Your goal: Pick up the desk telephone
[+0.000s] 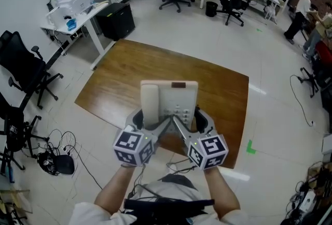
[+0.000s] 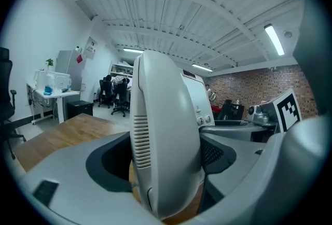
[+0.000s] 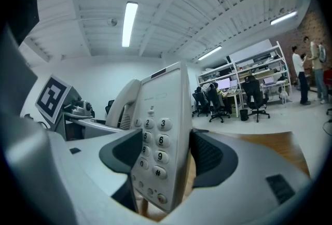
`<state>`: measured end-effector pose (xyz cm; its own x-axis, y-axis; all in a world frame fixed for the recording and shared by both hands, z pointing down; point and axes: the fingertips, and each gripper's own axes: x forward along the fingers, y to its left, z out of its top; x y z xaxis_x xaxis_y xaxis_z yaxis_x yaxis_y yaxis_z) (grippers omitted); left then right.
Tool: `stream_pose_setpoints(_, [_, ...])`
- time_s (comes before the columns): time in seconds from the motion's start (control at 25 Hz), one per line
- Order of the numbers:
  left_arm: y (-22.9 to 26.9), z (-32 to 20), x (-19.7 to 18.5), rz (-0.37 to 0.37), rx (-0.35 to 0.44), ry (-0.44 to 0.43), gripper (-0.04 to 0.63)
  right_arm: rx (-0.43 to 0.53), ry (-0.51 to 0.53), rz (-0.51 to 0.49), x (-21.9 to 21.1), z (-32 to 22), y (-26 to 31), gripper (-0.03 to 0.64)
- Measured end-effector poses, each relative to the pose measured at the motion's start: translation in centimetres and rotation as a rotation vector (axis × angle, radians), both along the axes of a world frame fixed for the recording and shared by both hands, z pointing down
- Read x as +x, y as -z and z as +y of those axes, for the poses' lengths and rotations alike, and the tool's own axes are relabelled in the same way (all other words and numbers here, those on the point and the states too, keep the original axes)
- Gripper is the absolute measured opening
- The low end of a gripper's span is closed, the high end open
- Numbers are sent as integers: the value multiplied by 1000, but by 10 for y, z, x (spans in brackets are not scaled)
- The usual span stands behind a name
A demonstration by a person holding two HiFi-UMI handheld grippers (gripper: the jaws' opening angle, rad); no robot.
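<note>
Off-white plastic desk telephone (image 1: 169, 102): handset cradled at its 9 o'clock side, numbered keypad at 3 o'clock, dark window at 12 | location: over wooden table (image 1: 119, 79), toward its 6 o'clock edge | left gripper (image 1: 141, 121): jaws clamped on handset side | right gripper (image 1: 201, 122): jaws clamped on keypad side

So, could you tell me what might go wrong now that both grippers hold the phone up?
The left gripper clamps the handset, which may lift off the desk telephone. The right gripper pinches only the keypad edge and could slip. If the grippers drift apart, it could fall onto the table.
</note>
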<state>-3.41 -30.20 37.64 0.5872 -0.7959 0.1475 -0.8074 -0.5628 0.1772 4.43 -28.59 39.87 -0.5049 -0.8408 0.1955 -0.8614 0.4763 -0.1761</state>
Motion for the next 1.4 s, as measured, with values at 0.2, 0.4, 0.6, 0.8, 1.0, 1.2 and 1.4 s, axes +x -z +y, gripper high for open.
stream_pose_setpoints(0.2, [12,14,1,16,26,-6,370,28,-11,18,1,14,14,304])
stream_pose_setpoints(0.4, [23,31,1,30,48,-18,370,57,-26,19,2,32,26,304])
stream_pose_setpoints(0.6, [40,51,-5,43,81,-30,370,112,-31,40,-4,51,46,304])
stream_pose_setpoints(0.8, [56,64,-6,58,122,-34,370,156,-33,47,-6,65,62,304])
stream_pose_setpoints(1.0, [70,72,-6,50,172,-43,368,191,-55,7,-3,71,75,304])
stream_pose_setpoints(1.2, [45,48,-6,77,139,-1,361,140,-78,46,-1,48,50,295])
stream_pose_setpoints(1.4, [30,52,-5,106,92,11,359,128,-52,58,-1,51,42,295])
